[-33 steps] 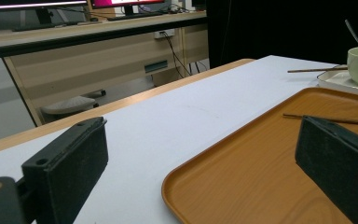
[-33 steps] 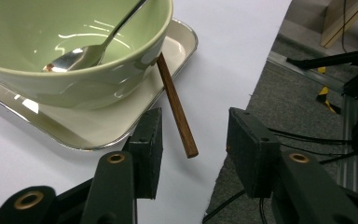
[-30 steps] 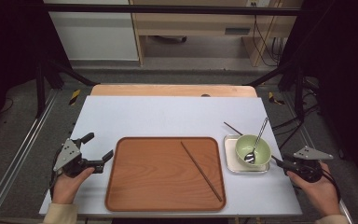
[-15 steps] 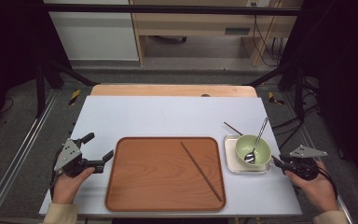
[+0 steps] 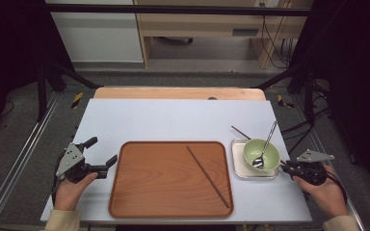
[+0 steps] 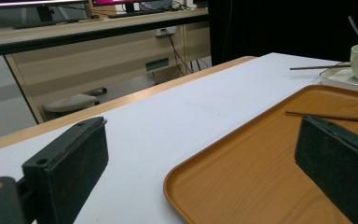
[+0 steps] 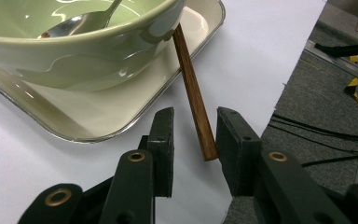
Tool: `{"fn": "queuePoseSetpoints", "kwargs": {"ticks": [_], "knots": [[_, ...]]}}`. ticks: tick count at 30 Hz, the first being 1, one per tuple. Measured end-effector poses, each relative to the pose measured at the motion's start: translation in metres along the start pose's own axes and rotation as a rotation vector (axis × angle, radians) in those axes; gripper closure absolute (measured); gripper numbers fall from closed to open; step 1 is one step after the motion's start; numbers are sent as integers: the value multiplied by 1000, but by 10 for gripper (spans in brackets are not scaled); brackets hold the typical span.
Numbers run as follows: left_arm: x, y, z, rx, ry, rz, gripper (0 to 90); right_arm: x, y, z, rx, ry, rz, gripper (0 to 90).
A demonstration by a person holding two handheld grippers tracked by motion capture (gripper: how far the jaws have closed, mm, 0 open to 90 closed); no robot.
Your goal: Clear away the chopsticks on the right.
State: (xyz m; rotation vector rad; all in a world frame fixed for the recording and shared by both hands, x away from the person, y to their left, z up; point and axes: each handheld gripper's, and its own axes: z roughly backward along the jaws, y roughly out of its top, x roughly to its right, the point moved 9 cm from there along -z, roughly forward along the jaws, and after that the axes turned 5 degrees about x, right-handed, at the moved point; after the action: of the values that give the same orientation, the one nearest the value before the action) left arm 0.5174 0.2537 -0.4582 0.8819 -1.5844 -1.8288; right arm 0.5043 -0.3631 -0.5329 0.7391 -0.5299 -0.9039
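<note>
Right gripper [image 7: 195,144]: well, in the right gripper view I saw its jaws partly apart around the near end of a brown chopstick [image 7: 193,95]; the stick lay close against the right-hand pad with a gap to the other, so I couldn't call it clamped.

That chopstick: its far end ran under the green bowl [image 7: 74,42], so I couldn't see where it stopped. From the high view I caught just a dark tip [image 5: 240,132] poking out behind the white dish [image 5: 237,159].

Right gripper from above [image 5: 289,168]: low at the table's right edge, just beside the dish; the jaws were too small and dark there for me to judge the gap.

Bowl contents: a spoon [image 5: 264,149] leaned in it, handle sticking up past the rim; the right gripper view cut off all but its head.

Left gripper [image 6: 205,158]: jaws stood wide apart, nothing between them, one pad over the bare table [image 6: 168,121], the other cut off by the frame edge over the wooden tray [image 6: 261,168].

Left gripper from above [image 5: 101,156]: just off the tray's left edge, held in my left hand [image 5: 70,190].

Second chopstick [image 5: 208,176]: lying diagonally on the tray; in the left gripper view its near end hid behind the jaw.
</note>
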Motion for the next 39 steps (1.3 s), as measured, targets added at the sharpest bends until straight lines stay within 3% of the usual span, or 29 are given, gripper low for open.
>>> {"fn": "queuePoseSetpoints", "kwargs": {"ticks": [10, 26, 33, 39], "knots": [[0, 0, 0, 0, 0, 0, 23, 1, 0, -3, -3, 6, 27, 701], [0, 0, 0, 0, -2, 0, 23, 3, 1, -1, 7, 7, 44, 802], [0, 0, 0, 1, -4, 0, 24, 0, 2, 3, 27, 26, 16, 846], [0, 0, 0, 2, -4, 0, 24, 8, 11, 11, 82, -31, -29, 846]]}}
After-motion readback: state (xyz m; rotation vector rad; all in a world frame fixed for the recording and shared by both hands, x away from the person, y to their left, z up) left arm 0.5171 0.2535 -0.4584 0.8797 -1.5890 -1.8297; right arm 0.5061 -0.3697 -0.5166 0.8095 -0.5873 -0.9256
